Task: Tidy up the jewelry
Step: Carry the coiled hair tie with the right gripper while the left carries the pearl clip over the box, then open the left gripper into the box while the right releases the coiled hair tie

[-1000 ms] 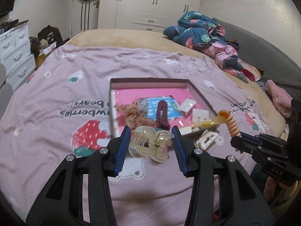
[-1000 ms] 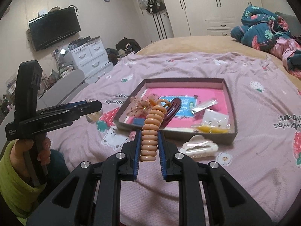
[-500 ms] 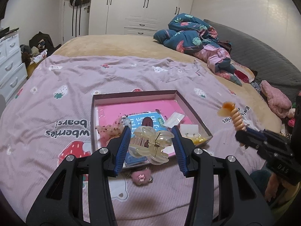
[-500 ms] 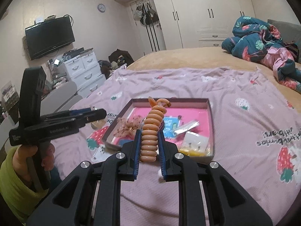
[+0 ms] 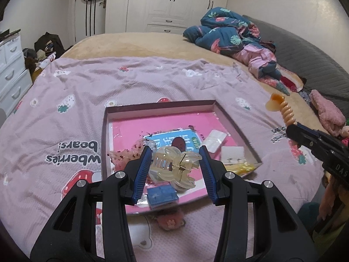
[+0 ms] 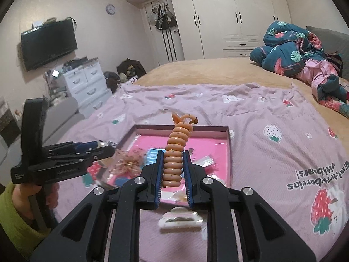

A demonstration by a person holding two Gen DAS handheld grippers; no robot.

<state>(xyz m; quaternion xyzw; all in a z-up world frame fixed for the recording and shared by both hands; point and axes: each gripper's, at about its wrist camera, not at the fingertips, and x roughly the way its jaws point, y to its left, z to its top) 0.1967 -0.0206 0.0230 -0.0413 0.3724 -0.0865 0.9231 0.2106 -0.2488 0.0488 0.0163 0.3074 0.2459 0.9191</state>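
Bedroom, indoor light, pale walls. Glossy white built-in wardrobe w/ dark handles (image 6: 235,19) fills upper centre. Black flat TV (image 6: 49,43) wall-mounted upper left; small round wall clock (image 6: 110,9) right of it. White drawer chest (image 6: 87,85) mid left, clutter on top. Bags on door hooks (image 6: 162,17). Tan bed (image 6: 202,69) w/ lilac strawberry-print blanket (image 6: 261,131); crumpled teal floral quilt (image 6: 288,45) upper right.

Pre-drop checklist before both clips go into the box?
1. Left gripper jaws clamped on the translucent yellow claw clip: ok.
2. Right gripper jaws clamped on the orange spiral hair coil: ok.
3. Shallow pink-lined box below the claw clip: ok.
4. Bare pink floor at the box's far end: ok.
5. White claw clip in the box: not ok, lies outside on the bedspread.
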